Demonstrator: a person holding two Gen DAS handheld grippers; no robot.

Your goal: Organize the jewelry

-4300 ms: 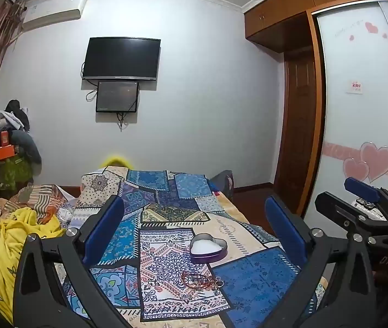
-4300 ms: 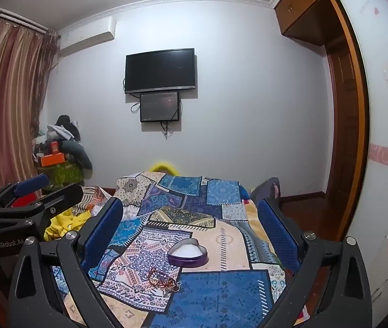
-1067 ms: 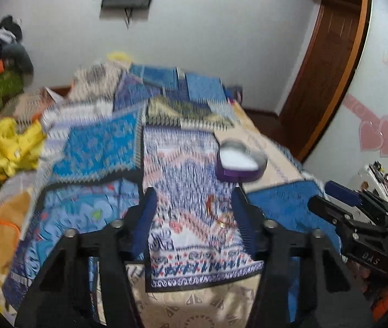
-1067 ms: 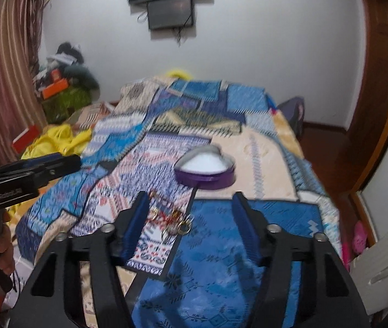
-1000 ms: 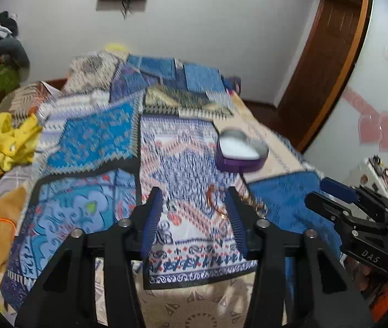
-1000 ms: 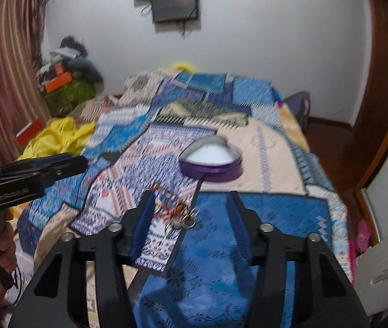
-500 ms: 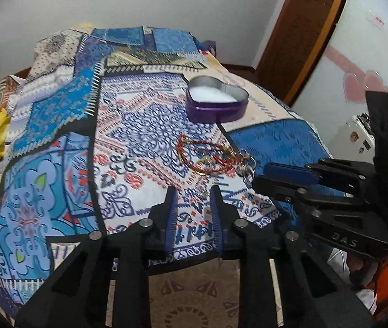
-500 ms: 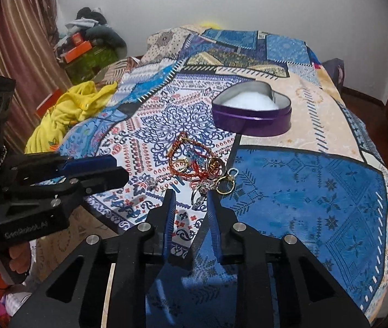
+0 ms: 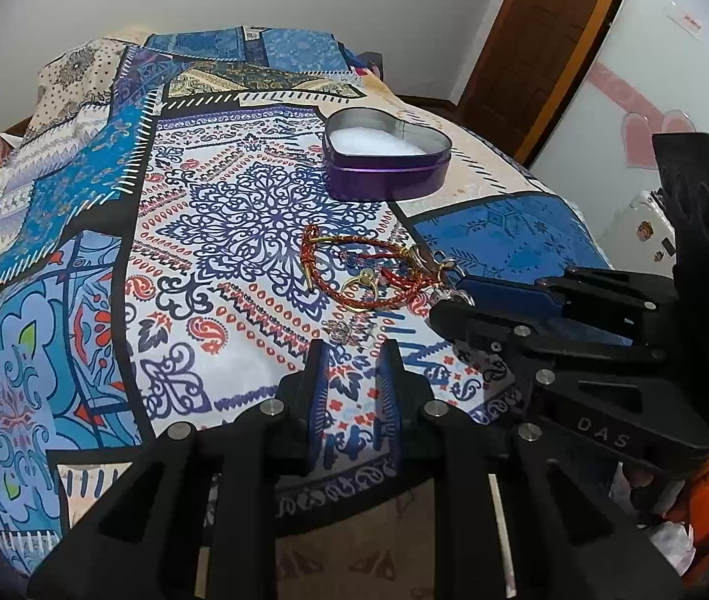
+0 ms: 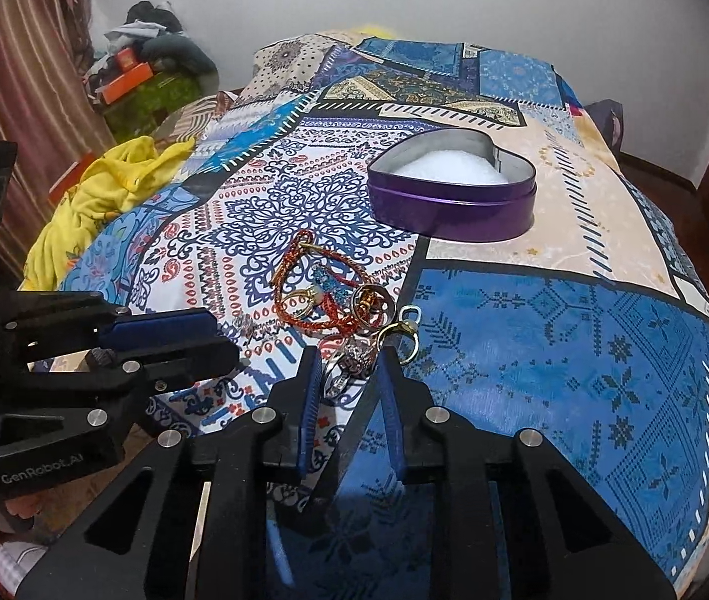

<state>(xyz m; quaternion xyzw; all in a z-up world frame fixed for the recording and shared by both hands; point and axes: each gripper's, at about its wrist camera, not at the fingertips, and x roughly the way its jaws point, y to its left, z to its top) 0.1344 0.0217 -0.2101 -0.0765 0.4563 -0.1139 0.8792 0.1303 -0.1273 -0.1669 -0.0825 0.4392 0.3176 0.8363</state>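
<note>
A pile of jewelry (image 9: 377,277) lies on the patterned bedspread: red braided bracelets, gold rings and small silver pieces. It also shows in the right wrist view (image 10: 339,307). Behind it stands an open purple heart-shaped tin (image 9: 387,152) with white padding, also in the right wrist view (image 10: 454,185). My left gripper (image 9: 352,350) hovers just short of a small silver piece (image 9: 347,330), jaws narrowly apart and empty. My right gripper (image 10: 347,355) has its jaws narrowly apart around silver rings (image 10: 349,362) at the pile's near edge.
The bedspread (image 9: 104,250) covers the whole bed. A yellow cloth (image 10: 99,190) lies at the bed's left side. A wooden door (image 9: 544,35) and a white wardrobe stand to the right. Clutter sits by the curtain at the far left (image 10: 139,70).
Both grippers have dropped from looking across the room to close above the bed and moved in on the jewelry pile. Their jaws have narrowed from wide open to a small gap.
</note>
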